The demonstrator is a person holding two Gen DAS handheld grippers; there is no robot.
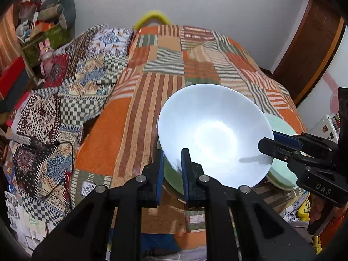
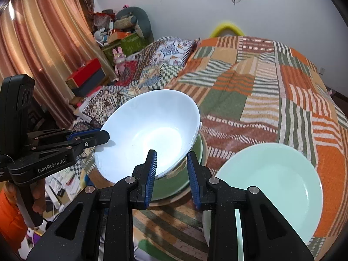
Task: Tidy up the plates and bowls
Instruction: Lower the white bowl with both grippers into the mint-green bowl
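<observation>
Both tongs are working the same white bowl point(image 1: 214, 134). Left tongs point(image 1: 172, 169) have their blue-padded fingers point(image 1: 185, 163) straddling the bowl's near rim, one pad inside and one outside, clamped on it as far as the left wrist view shows. Right tongs point(image 2: 171, 165) sit with a visible gap between the pads point(image 2: 152, 167); the bowl's lower rim dips between them, but the right pad stands clear of it, so they look open rather than gripping. In the left view those same right tongs come in from the side with the tip over the bowl's far rim.

That white bowl is tilted, its opening tipped toward the cameras, and it rests in a green bowl point(image 2: 174, 184) just under it. The green bowl itself seems to sit on a tan plate point(image 2: 174, 200), only an edge of which shows. Just beside this stack, on the right, lies a pale mint plate point(image 2: 274, 184), flat on the bed point(image 2: 271, 100).

Everything sits on the bed's orange, green and cream patchwork blanket. Further back lies a second checkered quilt point(image 2: 152, 65), with a pink stuffed bunny point(image 2: 119, 59) beyond it, then curtains point(image 2: 43, 43) and a white wall point(image 2: 174, 10).
</observation>
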